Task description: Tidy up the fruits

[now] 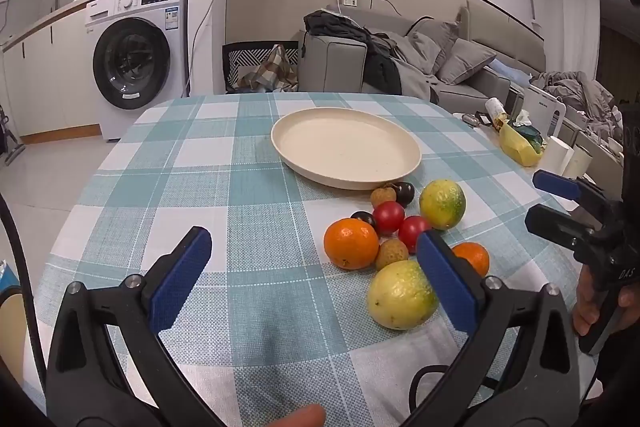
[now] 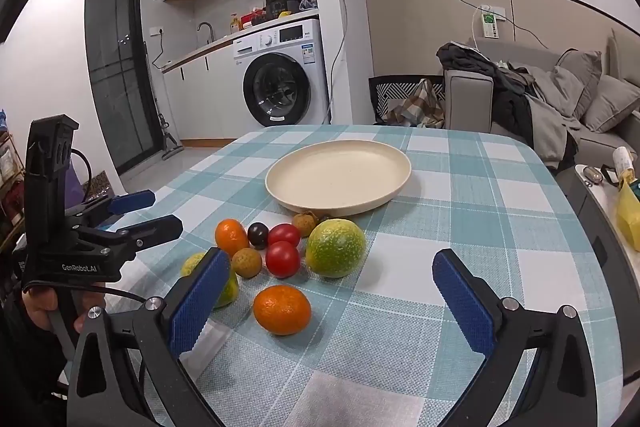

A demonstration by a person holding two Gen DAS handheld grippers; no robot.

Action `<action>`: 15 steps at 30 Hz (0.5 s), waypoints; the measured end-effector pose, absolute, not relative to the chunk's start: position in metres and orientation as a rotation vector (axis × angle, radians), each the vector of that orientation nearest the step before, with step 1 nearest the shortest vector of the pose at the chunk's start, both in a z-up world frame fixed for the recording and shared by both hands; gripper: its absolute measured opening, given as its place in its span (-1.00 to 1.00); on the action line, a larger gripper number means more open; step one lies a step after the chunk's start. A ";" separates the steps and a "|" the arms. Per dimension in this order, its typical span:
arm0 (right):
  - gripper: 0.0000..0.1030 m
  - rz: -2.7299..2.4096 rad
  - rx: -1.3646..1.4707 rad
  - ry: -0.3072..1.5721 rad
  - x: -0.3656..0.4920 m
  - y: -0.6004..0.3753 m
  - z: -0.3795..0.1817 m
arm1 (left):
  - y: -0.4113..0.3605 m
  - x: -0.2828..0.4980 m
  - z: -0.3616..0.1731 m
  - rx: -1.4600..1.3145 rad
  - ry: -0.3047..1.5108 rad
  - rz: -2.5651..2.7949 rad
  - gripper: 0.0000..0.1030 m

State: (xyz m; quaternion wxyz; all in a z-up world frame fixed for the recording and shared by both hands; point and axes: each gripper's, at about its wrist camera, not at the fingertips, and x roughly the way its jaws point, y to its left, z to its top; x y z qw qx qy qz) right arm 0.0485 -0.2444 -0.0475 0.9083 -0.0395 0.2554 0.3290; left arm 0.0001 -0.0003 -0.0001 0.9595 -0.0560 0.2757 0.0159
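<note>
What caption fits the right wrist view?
Open right claw hovers near an orange; empty plate beyond.

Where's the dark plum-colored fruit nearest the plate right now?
In the left wrist view the dark fruit lies on the tablecloth just in front of the plate, between a brown longan and the green-yellow citrus.

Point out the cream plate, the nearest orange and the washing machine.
cream plate (image 2: 280, 163): right wrist view, bare left inner surface.
nearest orange (image 2: 282, 309): right wrist view, middle of peel.
washing machine (image 2: 277, 89): right wrist view, round door.
</note>
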 end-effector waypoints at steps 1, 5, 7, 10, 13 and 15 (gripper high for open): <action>1.00 0.680 -0.082 0.527 0.048 -0.244 -0.048 | 0.000 0.000 0.000 -0.112 0.560 0.033 0.98; 1.00 0.680 -0.084 0.529 0.050 -0.245 -0.048 | -0.001 0.000 0.000 -0.111 0.559 0.033 0.98; 1.00 0.679 -0.084 0.529 0.050 -0.244 -0.048 | -0.001 0.000 0.000 -0.111 0.559 0.034 0.98; 1.00 0.679 -0.084 0.529 0.049 -0.245 -0.048 | -0.001 0.000 0.000 -0.111 0.559 0.034 0.98; 1.00 0.680 -0.087 0.527 0.049 -0.245 -0.048 | -0.001 0.000 0.000 -0.109 0.559 0.034 0.98; 1.00 0.680 -0.088 0.528 0.049 -0.245 -0.048 | -0.001 0.000 0.000 -0.109 0.558 0.034 0.98</action>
